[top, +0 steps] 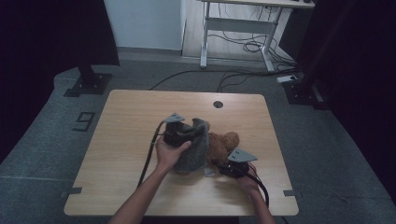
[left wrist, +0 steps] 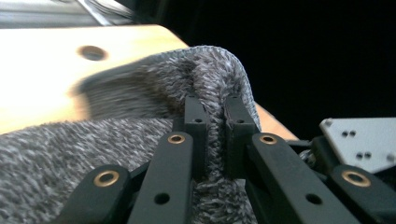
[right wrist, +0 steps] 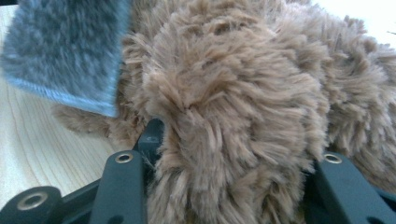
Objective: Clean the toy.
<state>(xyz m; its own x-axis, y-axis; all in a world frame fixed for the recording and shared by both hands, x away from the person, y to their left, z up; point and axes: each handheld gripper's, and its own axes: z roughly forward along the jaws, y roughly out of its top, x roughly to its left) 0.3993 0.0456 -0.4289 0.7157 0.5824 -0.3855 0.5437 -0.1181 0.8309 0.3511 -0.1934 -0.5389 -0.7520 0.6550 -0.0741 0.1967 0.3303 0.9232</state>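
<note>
Grey cloth: a fuzzy knitted piece hangs lifted above the middle of the table, one corner drooping over the teddy; the right gripper view shows that corner lying across the brown fur
Left gripper: the tool is clamped on a fold of the grey cloth; the left gripper view shows its black jaws pressed close together with the fabric bunched between them
Brown teddy: the plush toy lies on the tabletop right of centre, touching the cloth's lower edge
Right gripper: the tool sits low at the teddy's near side; the right gripper view shows its jaws set apart around a thick wad of brown fur, gripping it
Wooden table: the light tabletop has a round cable hole near its far edge
Hands: a left hand and a right hand come in from the near edge
</note>
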